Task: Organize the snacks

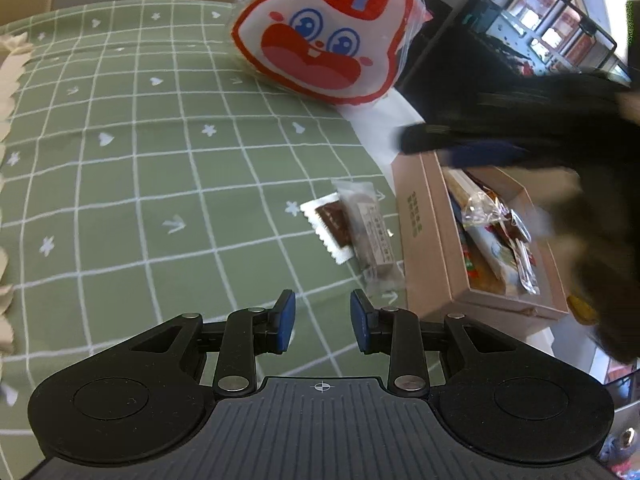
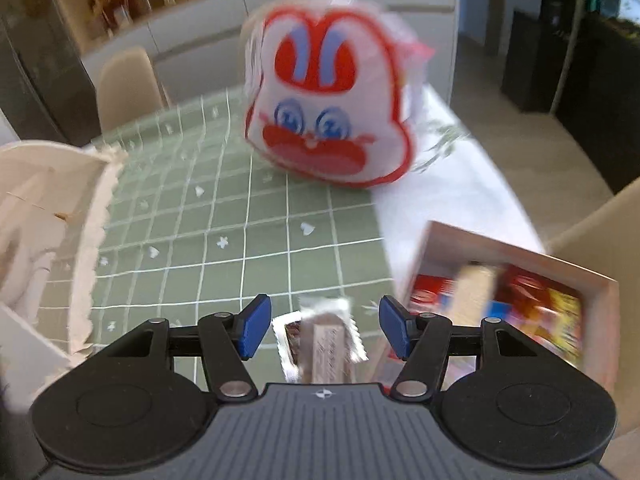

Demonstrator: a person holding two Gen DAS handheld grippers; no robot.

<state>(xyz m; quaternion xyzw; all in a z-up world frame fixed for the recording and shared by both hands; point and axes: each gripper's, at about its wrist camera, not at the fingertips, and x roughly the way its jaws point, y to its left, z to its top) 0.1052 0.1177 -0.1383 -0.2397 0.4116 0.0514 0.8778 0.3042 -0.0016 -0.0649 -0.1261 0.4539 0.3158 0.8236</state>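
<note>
Above a green checked tabletop [image 1: 120, 184], the right gripper [image 2: 322, 326] hovers, jaws apart and empty, over two wrapped snacks [image 2: 320, 340] beside the pink box [image 1: 424, 232]; the left gripper [image 1: 323, 320] waits, narrowly parted. Next, likely: descend, close on one

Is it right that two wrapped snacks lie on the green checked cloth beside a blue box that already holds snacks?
Not quite: the box is pink, not blue, as the left wrist view shows. The two wrapped snacks do lie beside it on the green checked cloth.
</note>
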